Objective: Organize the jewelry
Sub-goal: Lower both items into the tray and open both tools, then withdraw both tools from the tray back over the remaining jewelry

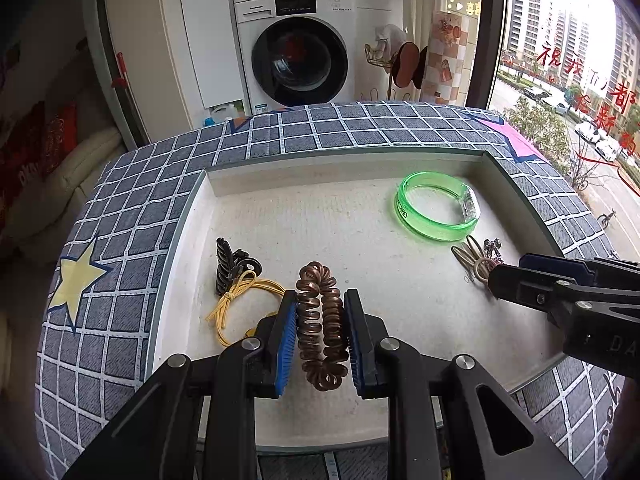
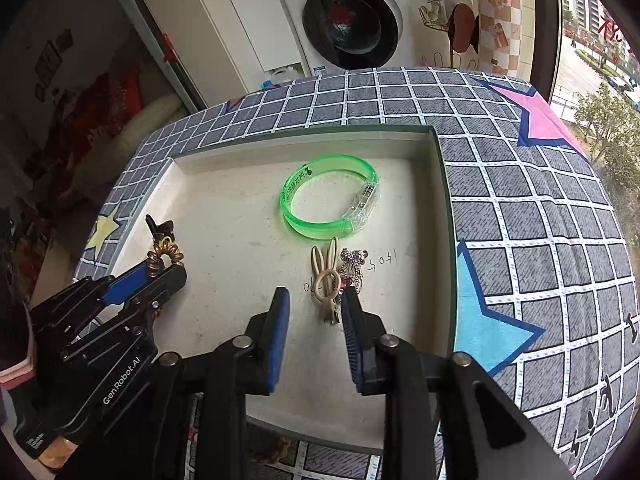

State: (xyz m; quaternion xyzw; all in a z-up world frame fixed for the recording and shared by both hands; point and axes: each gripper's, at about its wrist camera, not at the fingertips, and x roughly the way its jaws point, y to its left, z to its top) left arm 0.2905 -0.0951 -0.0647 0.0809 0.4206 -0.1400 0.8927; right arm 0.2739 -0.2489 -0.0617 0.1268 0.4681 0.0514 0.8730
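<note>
Our left gripper (image 1: pixel 320 328) pinches the coppery spiral hair tie (image 1: pixel 322 320) to lift it; our right gripper (image 2: pixel 316 320) hangs spread, the beige rabbit-ear clip (image 2: pixel 326 280) lying just ahead, apparently released.

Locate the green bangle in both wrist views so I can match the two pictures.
Left wrist view: the green bangle lies in the tray's far right part, right of picture centre, upper half.
Right wrist view: the green bangle lies near picture centre, just beyond the beige rabbit-ear hair clip.
Shared landmark: the white washing machine behind the tray, top of both pictures.
</note>
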